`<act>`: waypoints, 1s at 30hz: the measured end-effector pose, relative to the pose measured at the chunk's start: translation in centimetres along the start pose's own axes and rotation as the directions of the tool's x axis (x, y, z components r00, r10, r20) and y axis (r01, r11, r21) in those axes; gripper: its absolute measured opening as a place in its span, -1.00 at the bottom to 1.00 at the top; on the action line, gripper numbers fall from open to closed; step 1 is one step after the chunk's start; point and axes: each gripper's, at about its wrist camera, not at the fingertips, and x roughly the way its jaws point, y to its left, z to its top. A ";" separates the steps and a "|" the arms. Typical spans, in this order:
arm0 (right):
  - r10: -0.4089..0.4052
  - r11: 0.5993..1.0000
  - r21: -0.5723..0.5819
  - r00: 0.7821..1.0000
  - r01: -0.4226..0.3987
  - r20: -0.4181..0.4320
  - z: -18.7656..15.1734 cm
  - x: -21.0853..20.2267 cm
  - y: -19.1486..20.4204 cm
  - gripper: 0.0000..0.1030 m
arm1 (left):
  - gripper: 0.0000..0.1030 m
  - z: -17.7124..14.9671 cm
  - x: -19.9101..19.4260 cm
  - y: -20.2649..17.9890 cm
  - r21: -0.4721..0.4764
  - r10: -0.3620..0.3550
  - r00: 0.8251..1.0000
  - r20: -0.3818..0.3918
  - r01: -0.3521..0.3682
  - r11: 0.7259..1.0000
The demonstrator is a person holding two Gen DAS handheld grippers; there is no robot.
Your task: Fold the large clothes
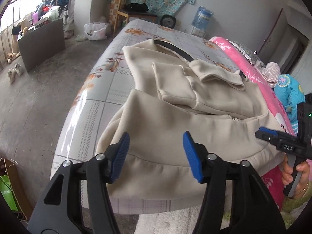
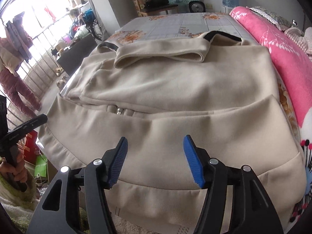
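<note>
Both the left claw (image 1: 156, 156) and the right claw (image 2: 155, 159) are released, empty; just ahead lies the beige jacket (image 2: 175, 89). Pinch its near hem (image 2: 165, 197) evenly, then lift together.

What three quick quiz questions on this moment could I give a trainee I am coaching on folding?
1. True or false: the left hand-held gripper is clamped on the beige jacket.
2. What lies along the bed beside the jacket, on its right in both views? A) pink blanket B) black towel C) white pillow
3. Fill in: both sleeves are folded ____ the jacket's body.

Key: 1 false, its jaws stand apart with nothing pinched, as on the right hand-held gripper. 2 A, the pink blanket. 3 over.
</note>
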 end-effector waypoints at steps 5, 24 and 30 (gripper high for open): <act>0.024 0.999 0.030 1.000 -0.024 0.005 -0.4 0.4 -0.4 0.24 | -0.11 1.6 0.5 1.4 -0.035 0.038 0.999 0.020 -0.037 0.999; 0.013 1.000 0.022 1.000 -0.012 -0.007 0.1 0.9 0.1 0.29 | -0.32 3.3 3.5 2.8 -0.005 -0.081 0.994 -0.069 0.081 0.997; 0.001 1.000 0.017 1.000 -0.001 -0.005 0.1 1.0 0.3 0.30 | -0.32 4.3 5.3 4.0 -0.063 -0.110 0.990 -0.084 0.105 0.992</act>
